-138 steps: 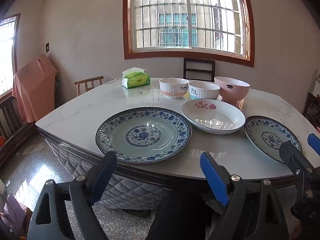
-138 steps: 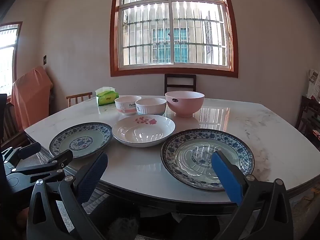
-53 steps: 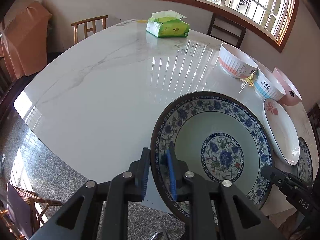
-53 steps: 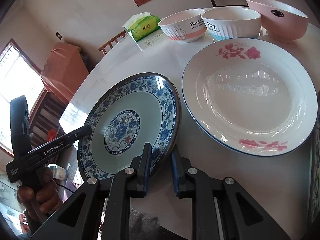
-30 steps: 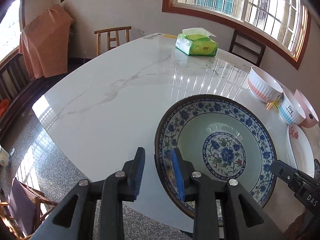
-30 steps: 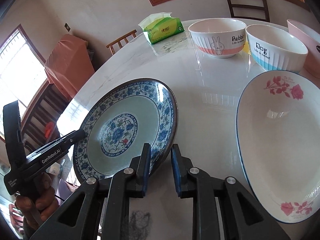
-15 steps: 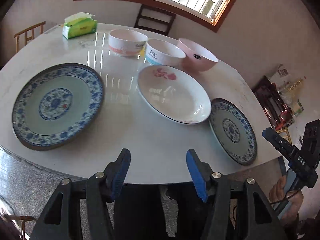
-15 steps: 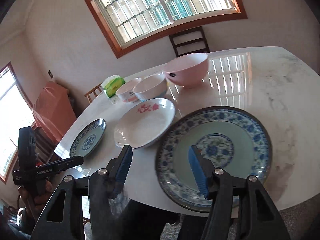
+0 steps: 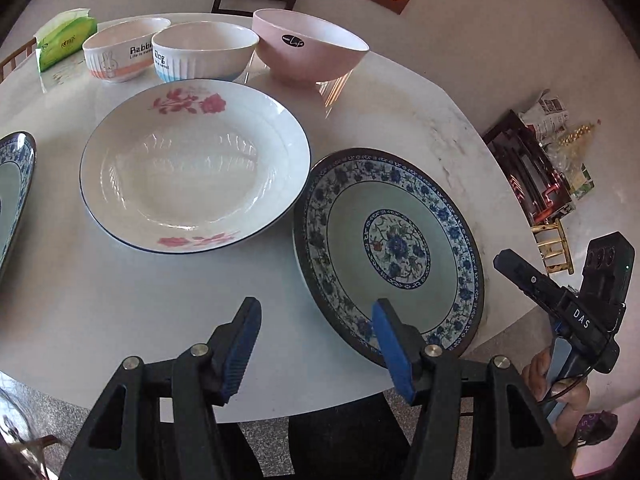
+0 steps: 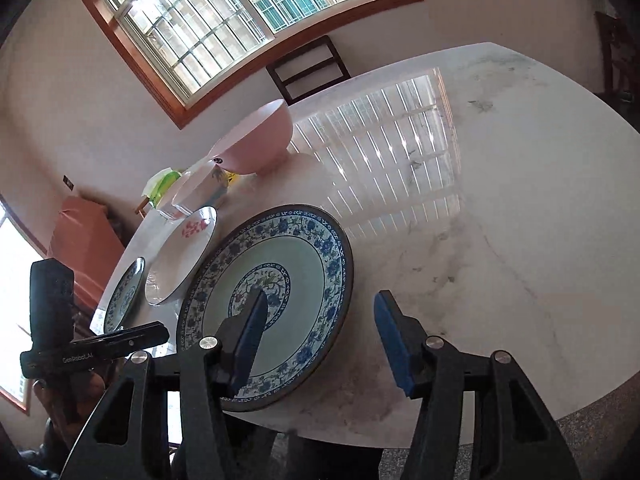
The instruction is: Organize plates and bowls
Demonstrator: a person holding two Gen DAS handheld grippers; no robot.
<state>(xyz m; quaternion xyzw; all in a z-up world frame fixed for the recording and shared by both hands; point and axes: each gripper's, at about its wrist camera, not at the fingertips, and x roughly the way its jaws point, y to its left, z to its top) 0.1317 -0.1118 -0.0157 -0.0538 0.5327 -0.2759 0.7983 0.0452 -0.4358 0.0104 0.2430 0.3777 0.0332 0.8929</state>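
Note:
A blue-and-white patterned plate (image 9: 388,248) lies flat at the table's near right, touching a white plate with pink roses (image 9: 196,168). My left gripper (image 9: 316,332) is open; its right finger hangs over that plate's near-left rim and the gap shows bare table. My right gripper (image 10: 320,328) is open with its jaws closing. Its left finger is over the same plate (image 10: 272,292) and its right finger over the table, so the plate's right rim sits between them, untouched. A second blue plate (image 9: 12,184) lies at the far left.
A rabbit bowl (image 9: 120,52), a dog bowl (image 9: 200,54) and a pink bowl (image 9: 308,52) stand in a row behind the plates, with a green tissue pack (image 9: 64,40) further left. A dark chair (image 10: 308,68) stands behind the marble table (image 10: 480,200). Shelves with clutter (image 9: 552,168) are to the right.
Both grippers let go of the left blue plate, opened, and swung right to the other blue plate. In the last half second both came closer to it.

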